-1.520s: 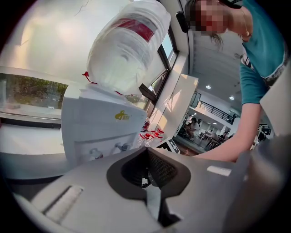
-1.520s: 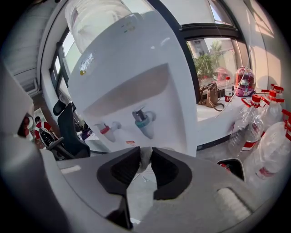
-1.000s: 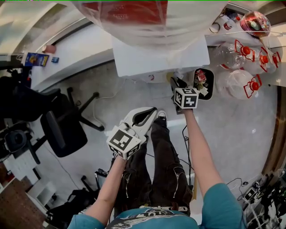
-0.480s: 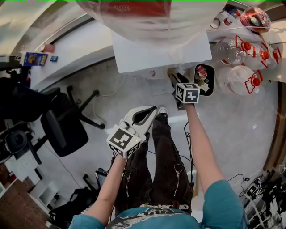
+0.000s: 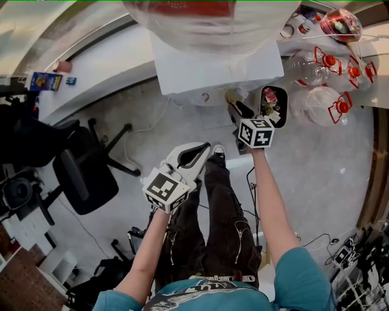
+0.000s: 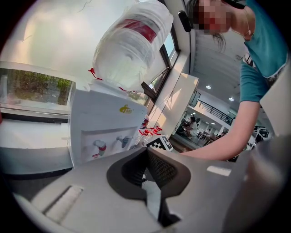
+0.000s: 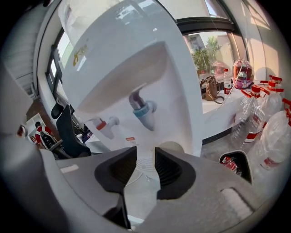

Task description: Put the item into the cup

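Observation:
A cream cup (image 5: 231, 96) stands at the foot of the white water dispenser (image 5: 213, 67). In the right gripper view its rim (image 7: 172, 147) shows just past the right jaw, below the blue tap (image 7: 144, 111). My right gripper (image 5: 234, 109) points at the dispenser, just short of the cup. Its jaws (image 7: 145, 152) stand apart and are closing slightly, with nothing between them. My left gripper (image 5: 203, 147) hangs lower and to the left, over the person's legs. It is shut (image 6: 146, 154) and holds nothing that I can see. No loose item shows.
A black bin (image 5: 273, 103) with rubbish stands right of the dispenser. Several clear bottles with red caps (image 5: 322, 106) lie beyond it. A black office chair (image 5: 85, 176) is at the left. A large water bottle (image 5: 200, 18) tops the dispenser.
The right gripper has shifted a little to the right in front of the dispenser. The left gripper has hardly moved.

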Demonstrator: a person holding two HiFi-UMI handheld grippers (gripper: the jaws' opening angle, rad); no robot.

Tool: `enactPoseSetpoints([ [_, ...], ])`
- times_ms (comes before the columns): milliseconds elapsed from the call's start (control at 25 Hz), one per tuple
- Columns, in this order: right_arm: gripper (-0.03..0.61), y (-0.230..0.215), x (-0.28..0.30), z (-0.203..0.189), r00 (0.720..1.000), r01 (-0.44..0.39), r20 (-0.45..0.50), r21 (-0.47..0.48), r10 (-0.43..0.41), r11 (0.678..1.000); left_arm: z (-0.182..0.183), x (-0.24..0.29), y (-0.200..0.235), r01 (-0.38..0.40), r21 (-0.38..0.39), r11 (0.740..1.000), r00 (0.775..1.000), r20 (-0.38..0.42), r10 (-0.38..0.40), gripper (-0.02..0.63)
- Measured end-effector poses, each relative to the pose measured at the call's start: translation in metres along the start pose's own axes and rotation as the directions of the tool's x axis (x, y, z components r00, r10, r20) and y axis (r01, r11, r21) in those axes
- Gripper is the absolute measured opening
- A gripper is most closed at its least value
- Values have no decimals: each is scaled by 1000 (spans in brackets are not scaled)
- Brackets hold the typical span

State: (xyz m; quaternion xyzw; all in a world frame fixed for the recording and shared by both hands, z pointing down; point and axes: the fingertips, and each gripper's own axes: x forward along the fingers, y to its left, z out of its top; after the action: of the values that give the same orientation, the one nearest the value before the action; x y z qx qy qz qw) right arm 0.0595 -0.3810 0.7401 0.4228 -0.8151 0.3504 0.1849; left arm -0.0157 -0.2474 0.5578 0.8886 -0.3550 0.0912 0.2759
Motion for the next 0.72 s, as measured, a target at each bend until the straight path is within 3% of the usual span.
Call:
enactPoseSetpoints([
  [320, 107, 51, -54, 9, 993, -79, 93, 14, 77, 997, 4, -14, -8, 28, 38, 999, 1000, -1, -27, 6],
  [720, 95, 129, -120, 41, 968, -148, 199, -45, 154, 988, 13, -43, -23, 51, 115, 992, 998, -30, -48, 6],
])
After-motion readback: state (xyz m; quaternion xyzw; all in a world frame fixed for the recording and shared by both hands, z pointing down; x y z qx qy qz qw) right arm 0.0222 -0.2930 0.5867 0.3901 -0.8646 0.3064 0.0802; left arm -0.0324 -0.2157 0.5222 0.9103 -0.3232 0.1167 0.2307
